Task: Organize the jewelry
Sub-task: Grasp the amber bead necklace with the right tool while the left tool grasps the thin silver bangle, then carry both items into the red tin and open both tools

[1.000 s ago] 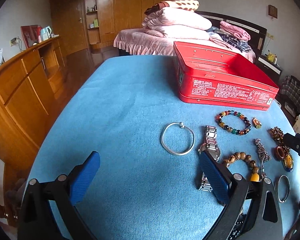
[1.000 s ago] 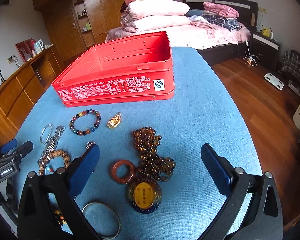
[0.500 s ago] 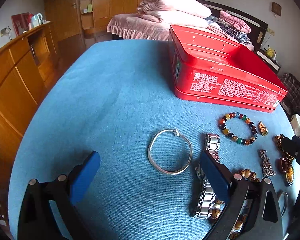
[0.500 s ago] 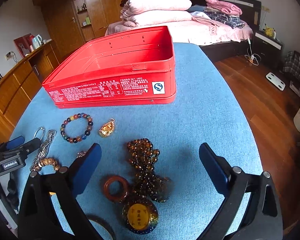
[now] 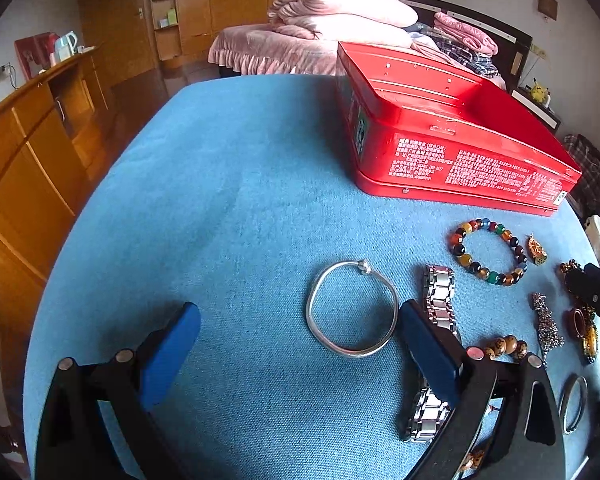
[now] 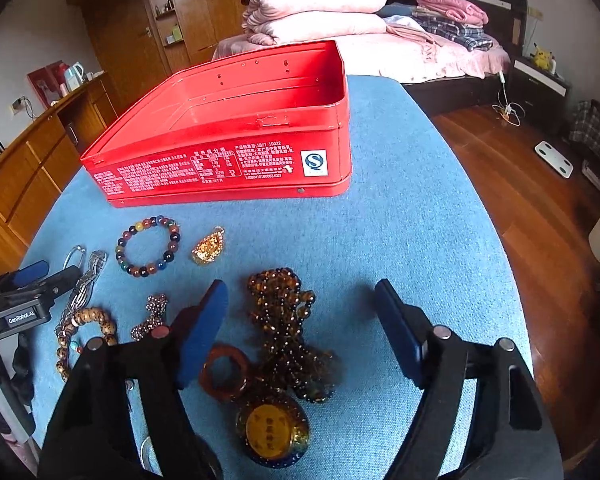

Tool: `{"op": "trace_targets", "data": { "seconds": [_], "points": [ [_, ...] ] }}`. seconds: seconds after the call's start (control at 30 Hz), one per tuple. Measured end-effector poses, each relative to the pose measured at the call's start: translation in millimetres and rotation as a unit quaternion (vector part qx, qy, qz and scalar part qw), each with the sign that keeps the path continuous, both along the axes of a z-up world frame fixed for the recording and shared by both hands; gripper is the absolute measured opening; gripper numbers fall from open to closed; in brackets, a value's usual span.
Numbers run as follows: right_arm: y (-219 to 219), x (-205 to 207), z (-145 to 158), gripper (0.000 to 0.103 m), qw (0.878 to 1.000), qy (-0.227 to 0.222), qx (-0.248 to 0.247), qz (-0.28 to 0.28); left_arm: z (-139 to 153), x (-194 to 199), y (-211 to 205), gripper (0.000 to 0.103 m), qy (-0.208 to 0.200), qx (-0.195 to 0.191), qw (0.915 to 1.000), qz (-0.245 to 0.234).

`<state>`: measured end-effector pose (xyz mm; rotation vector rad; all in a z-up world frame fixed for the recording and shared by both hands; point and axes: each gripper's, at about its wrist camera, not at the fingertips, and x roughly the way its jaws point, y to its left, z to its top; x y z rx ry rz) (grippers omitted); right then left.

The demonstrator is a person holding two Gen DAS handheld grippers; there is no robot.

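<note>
- Jaws on my right gripper (image 6: pixel 300 312) closing, amber bead necklace (image 6: pixel 288 332) between them, pads not touching yet.
- My left gripper (image 5: pixel 296 340) spread wide, over silver bangle (image 5: pixel 350 308).

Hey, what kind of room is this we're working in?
Most likely a bedroom at home: a bed stacked with folded quilts, wooden wardrobes behind it, and a nightstand beside it.

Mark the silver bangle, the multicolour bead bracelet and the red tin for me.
silver bangle (image 5: pixel 383 288), left wrist view, on its right-hand band.
multicolour bead bracelet (image 6: pixel 169 257), right wrist view, on a dark bead at its right.
red tin (image 6: pixel 228 168), right wrist view, on its printed front wall.
</note>
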<state>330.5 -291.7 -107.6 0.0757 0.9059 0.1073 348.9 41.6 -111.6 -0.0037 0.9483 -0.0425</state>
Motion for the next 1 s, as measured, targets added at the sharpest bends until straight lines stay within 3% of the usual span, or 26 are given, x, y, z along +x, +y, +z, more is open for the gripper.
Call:
{"op": "trace_targets", "data": {
  "seconds": [0.2, 0.37, 0.53, 0.63, 0.87, 1.0],
  "points": [
    [2.2, -2.0, -1.5, 0.065, 1.0, 0.002, -0.018, -0.004, -1.1, 8.6, -3.5, 0.098, 0.007, 0.015, 0.9999, -0.002],
    [4.5, -7.7, -2.7, 0.05, 0.999, 0.0, -0.041, -0.009, -1.8, 5.7, -0.8, 0.098, 0.003, 0.01, 0.9999, -0.004],
    [4.7, -12.5, -2.8, 0.043, 0.999, -0.001, -0.052, -0.007, -0.7, 1.0, -1.2, 0.093, -0.001, 0.01, 0.9999, -0.005],
    [2.1, -15.4, -2.3, 0.027, 0.999, -0.001, -0.047, -0.006, 0.8, -2.4, -0.4, 0.083, -0.008, 0.011, 0.9999, -0.005],
    [-1.2, -24.1, 0.1, 0.022, 1.0, 0.0, -0.028, -0.003, 5.8, -7.0, 2.4, 0.045, -0.021, 0.012, 0.9997, -0.003],
    [-3.2, -28.9, 4.8, 0.02, 1.0, 0.001, 0.003, 0.003, 8.0, -11.4, 9.5, 0.045, -0.022, -0.008, 0.9997, -0.002]
  ]
}}
